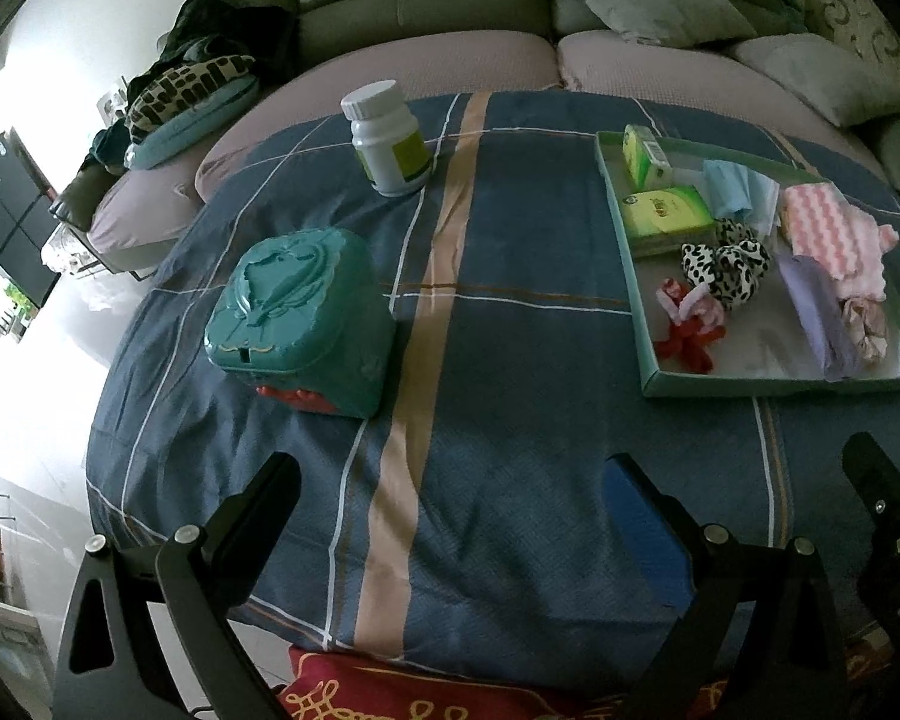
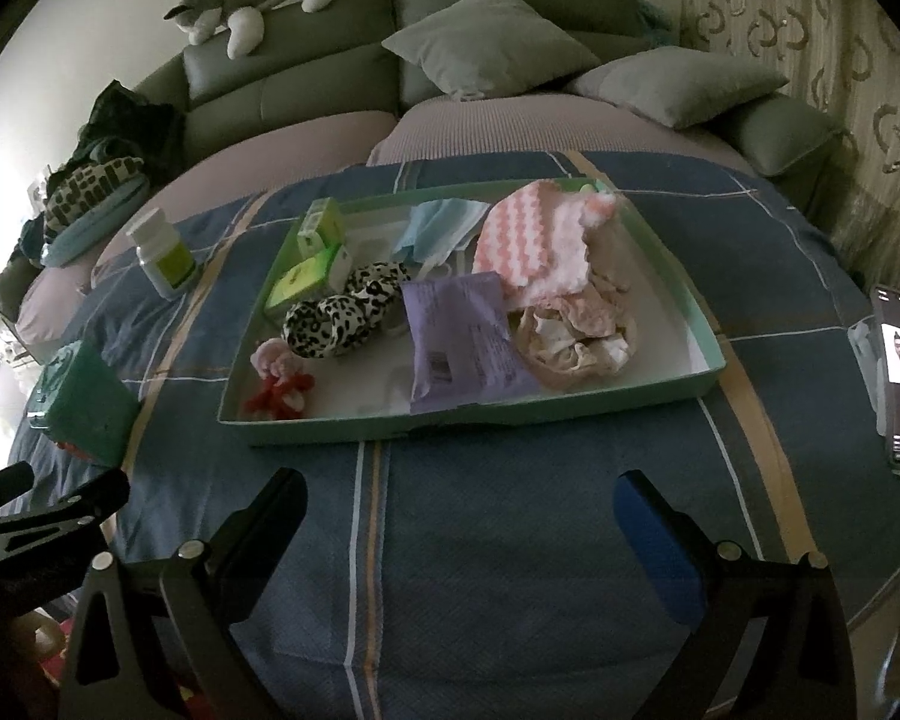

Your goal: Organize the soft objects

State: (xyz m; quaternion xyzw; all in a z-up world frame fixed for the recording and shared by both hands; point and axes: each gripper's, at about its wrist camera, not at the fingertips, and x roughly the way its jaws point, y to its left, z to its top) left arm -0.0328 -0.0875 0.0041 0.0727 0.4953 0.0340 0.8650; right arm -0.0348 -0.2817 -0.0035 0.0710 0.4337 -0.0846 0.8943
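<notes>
Tablecloth (image 2: pixel 510 540) blue, white and tan plaid lines. Tray (image 2: pixel 705 324) pale green wall, white floor. Scrunchie (image 2: pixel 336 318) black-white leopard print. Towel (image 2: pixel 534 246) pink-white wavy stripes. Mask (image 2: pixel 438 231) light blue. Packet (image 2: pixel 462 342) lilac. Tissue packs (image 1: pixel 666 207) lime green. Box (image 1: pixel 300 312) teal. Bottle (image 1: pixel 390 144) white, green label.

Plaid cloth (image 2: pixel 510 540): tray (image 2: pixel 468 420), bottle (image 2: pixel 162 258).

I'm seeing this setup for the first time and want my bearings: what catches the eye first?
The shallow green tray on the blue plaid cloth, crowded with soft things: a pink-and-white knit cloth, a leopard-print scrunchie, a purple packet. Left of it stand a teal box and a white bottle; both grippers hang open in front.
</notes>
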